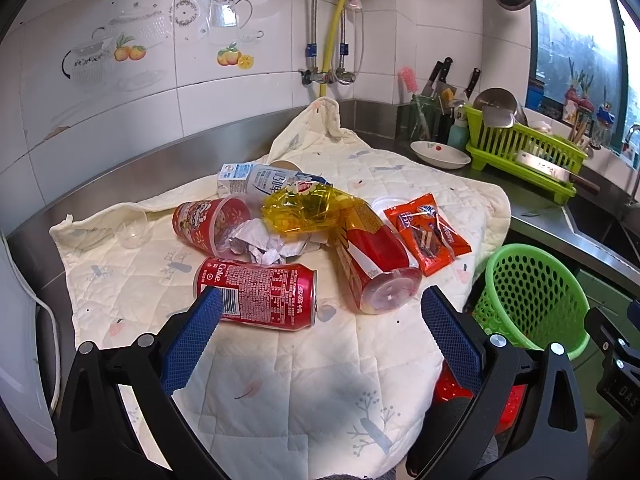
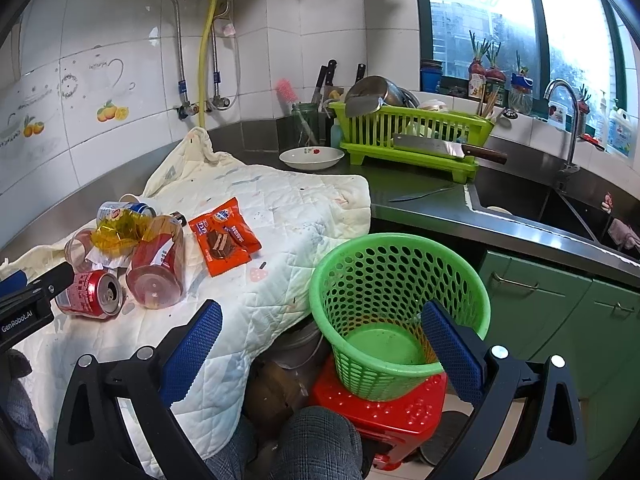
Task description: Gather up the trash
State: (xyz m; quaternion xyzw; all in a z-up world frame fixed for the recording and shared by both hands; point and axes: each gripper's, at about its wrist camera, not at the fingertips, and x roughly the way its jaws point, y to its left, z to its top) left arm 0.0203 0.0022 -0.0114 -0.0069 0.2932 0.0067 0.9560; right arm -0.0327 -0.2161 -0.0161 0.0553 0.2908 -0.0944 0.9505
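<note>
Left gripper (image 1: 320, 312) was spread wide, nothing between its blue pads, hovering low over the quilted cloth (image 1: 280, 380) on the counter. The Coke can (image 1: 256, 292) lay on its side just beyond the left fingertip, partly overlapped by it in the left wrist view; contact could not be confirmed. The can's long axis ran left to right across the gripper's line of sight, opened top to the right. So the jaws stood along the can's length, not across its girth; judged that a turn of the wrist or a shift left would be needed before closing.

Right gripper (image 2: 322, 320) was also spread and empty, held over the green mesh basket (image 2: 400, 248), which stood on a red stool (image 2: 384, 408) off the counter's right edge.

Left gripper was the nearer to the can. Farther back lay the tipped red cup (image 1: 376, 264), orange snack packet (image 1: 428, 232), yellow wrapper (image 1: 308, 208) and crumpled paper (image 1: 260, 244).
</note>
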